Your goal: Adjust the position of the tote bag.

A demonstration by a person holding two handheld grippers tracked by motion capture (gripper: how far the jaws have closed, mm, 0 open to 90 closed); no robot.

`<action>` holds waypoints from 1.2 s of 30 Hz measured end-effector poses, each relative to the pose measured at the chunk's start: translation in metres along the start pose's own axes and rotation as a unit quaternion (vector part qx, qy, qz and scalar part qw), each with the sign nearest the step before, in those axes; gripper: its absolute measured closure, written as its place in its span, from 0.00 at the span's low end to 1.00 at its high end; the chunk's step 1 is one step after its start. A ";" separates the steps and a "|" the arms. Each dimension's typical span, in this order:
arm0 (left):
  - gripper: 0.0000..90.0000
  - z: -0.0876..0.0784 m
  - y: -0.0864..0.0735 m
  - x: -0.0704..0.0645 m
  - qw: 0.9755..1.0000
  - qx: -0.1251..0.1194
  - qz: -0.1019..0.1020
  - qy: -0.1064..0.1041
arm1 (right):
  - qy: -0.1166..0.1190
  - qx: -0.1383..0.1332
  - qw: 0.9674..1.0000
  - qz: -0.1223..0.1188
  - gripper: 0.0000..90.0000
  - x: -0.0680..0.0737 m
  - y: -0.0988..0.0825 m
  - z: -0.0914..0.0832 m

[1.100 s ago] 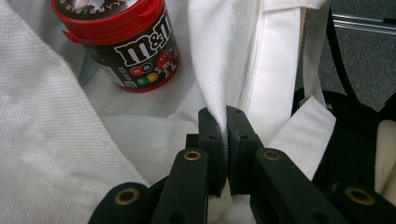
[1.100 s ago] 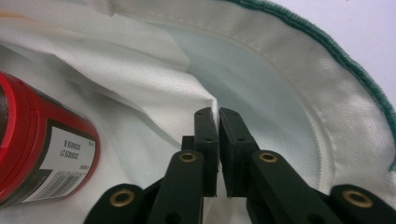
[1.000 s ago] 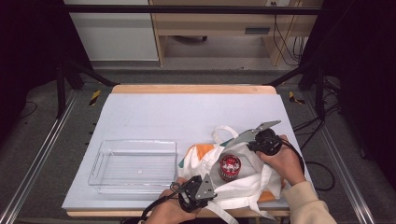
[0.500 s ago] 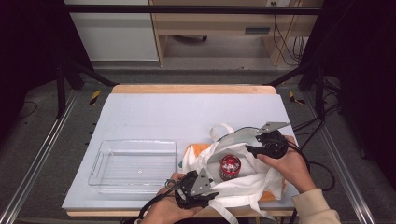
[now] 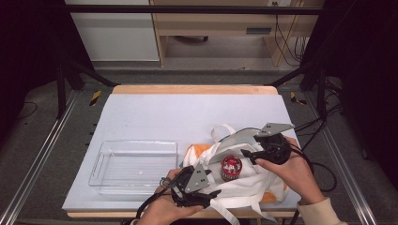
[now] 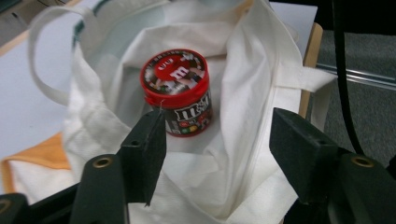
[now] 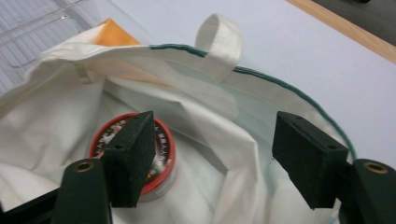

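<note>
A white cloth tote bag (image 5: 244,185) with orange patches lies open at the table's front right. Inside it stands a small candy tub (image 5: 231,167) with a red lid, upright on the cloth. My left gripper (image 5: 212,193) sits at the bag's front-left edge, open. In the left gripper view the tub (image 6: 177,91) stands just beyond the left gripper (image 6: 224,140), and the bag (image 6: 243,79) spreads between its jaws. My right gripper (image 5: 246,153) hovers over the bag's far right rim, open. In the right gripper view the right gripper (image 7: 215,140) straddles a cloth fold (image 7: 219,121), and its left jaw covers part of the tub lid (image 7: 164,149).
An empty clear plastic tray (image 5: 141,142) lies left of the bag, near the front edge. The pale blue table top (image 5: 187,112) stretches behind it, edged by a wooden strip (image 5: 192,89). Black frame rails run along both sides. Cables trail off right.
The bag's far rim has been raised and spread wider. The right gripper dropped slightly toward the tub; the left gripper edged a little forward. The tub has stayed put.
</note>
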State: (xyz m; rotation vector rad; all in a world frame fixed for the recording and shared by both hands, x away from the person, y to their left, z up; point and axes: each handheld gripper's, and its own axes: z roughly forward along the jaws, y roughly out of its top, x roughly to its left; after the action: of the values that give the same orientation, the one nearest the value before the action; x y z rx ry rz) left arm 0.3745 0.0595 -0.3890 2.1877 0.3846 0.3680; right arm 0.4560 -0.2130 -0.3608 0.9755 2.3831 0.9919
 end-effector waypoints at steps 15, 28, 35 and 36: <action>0.27 -0.031 -0.011 0.037 0.998 -0.002 -0.049 0.051 | 0.031 0.029 0.999 -0.016 0.27 0.027 0.006 0.016; 0.20 -0.055 -0.026 0.068 0.993 0.002 -0.080 0.085 | 0.044 0.058 0.997 -0.021 0.21 0.036 0.010 0.024; 0.19 -0.061 -0.033 0.077 0.992 0.006 -0.086 0.095 | 0.050 0.073 0.996 -0.022 0.19 0.041 0.010 0.034; 0.19 -0.062 -0.033 0.078 0.992 0.007 -0.086 0.096 | 0.053 0.076 0.995 -0.023 0.19 0.042 0.010 0.036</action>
State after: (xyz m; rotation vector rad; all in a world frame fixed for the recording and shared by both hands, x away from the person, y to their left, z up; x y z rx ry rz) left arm 0.4162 0.1537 -0.3693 2.1200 0.6776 0.4818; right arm 0.4518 -0.1611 -0.3812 0.9373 2.5878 0.8762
